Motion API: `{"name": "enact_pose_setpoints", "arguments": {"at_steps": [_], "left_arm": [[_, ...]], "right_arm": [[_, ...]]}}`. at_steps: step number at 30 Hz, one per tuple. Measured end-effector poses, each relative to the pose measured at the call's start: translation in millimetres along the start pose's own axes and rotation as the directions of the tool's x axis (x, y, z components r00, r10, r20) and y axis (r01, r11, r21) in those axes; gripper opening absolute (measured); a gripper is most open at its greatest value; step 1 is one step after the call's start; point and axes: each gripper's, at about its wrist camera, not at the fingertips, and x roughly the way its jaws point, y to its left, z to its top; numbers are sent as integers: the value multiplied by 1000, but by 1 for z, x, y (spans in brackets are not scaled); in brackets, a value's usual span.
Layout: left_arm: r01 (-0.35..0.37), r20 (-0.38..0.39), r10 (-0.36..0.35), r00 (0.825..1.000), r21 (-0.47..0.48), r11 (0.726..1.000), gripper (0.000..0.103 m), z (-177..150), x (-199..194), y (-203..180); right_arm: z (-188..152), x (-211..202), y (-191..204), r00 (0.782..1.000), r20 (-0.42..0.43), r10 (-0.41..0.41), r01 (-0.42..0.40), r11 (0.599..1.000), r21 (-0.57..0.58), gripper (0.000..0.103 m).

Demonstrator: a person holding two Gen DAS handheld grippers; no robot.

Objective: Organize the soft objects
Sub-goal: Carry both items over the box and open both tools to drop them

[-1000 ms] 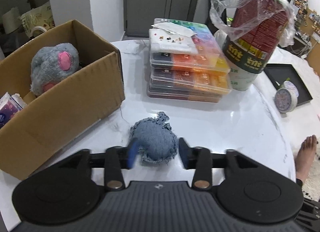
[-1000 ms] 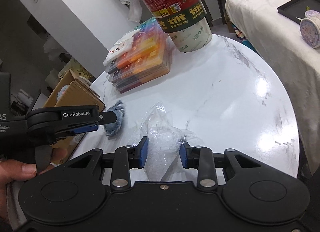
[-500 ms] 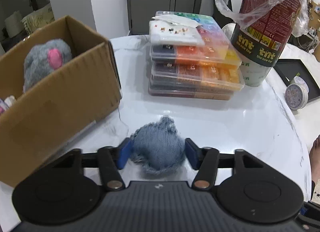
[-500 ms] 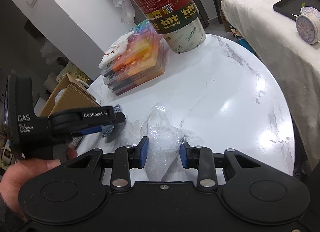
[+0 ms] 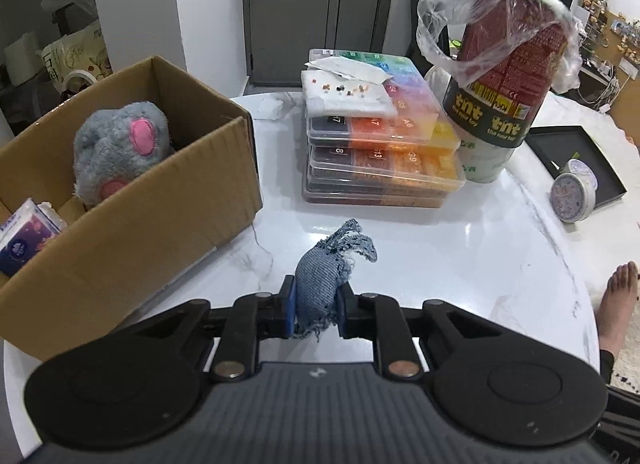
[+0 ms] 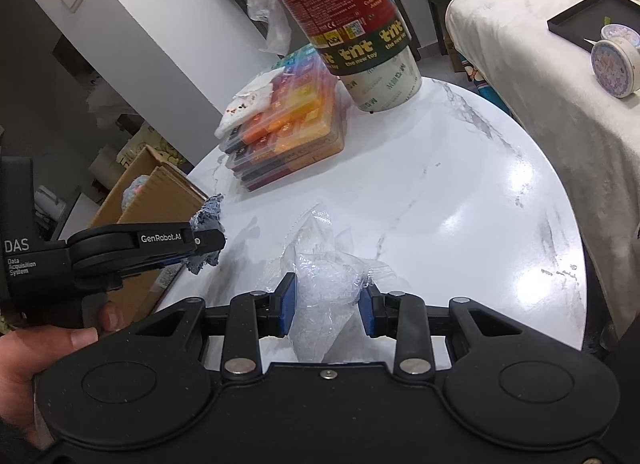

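Denim pouch [image 5: 320,284], small, blue and frayed at the edges, sits pinched between the two blue pads of my left gripper [image 5: 314,310] at lower centre of the left wrist view, its long axis pointing up the frame and away from me, one ragged flap sticking out past the fingertips. In the right wrist view it appears lifted off the white marble table [image 5: 460,248]. The cardboard box [image 5: 132,220] I judge to be its destination fills the left side of that frame, open at the top, with a grey plush toy [image 5: 120,144] with pink patches and a tissue pack [image 5: 24,236] already inside. So the box lies to the left of the pouch and slightly further up the frame, and my left gripper is clearly the nearer one to it. My right gripper [image 6: 328,308] is closed on a crumpled clear plastic bag [image 6: 324,284] at lower centre of its own view, resting on or just above the table; I cannot tell which. A stack of bead cases [image 5: 380,152] and a tall toy tub [image 5: 500,104] stand in the upper right.
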Motion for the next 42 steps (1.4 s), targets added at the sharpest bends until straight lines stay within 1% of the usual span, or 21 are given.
{"name": "enact_pose_setpoints", "arguments": {"at_steps": [8, 16, 23, 29, 36, 42], "left_arm": [[51, 14, -51, 999, -14, 999, 17, 2, -28, 10], [71, 47, -70, 996, -19, 997, 17, 8, -62, 24], [59, 90, -55, 994, -31, 998, 17, 19, -85, 40], [52, 129, -44, 991, -56, 997, 17, 29, -101, 62], [24, 167, -3, 986, -120, 992, 17, 41, -114, 100], [13, 179, 18, 984, -170, 985, 17, 47, -119, 128]], "right_arm": [[4, -11, 18, 1000, 16, 12, -12, 1000, -19, 32], [18, -23, 43, 999, 40, 34, -31, 997, -67, 32], [28, -27, 64, 998, 49, 46, -40, 994, -105, 32], [42, -28, 86, 996, 64, 63, -53, 989, -139, 32], [58, -23, 117, 994, 69, 87, -72, 979, -191, 32], [65, -13, 149, 993, 61, 103, -85, 965, -247, 32]]}}
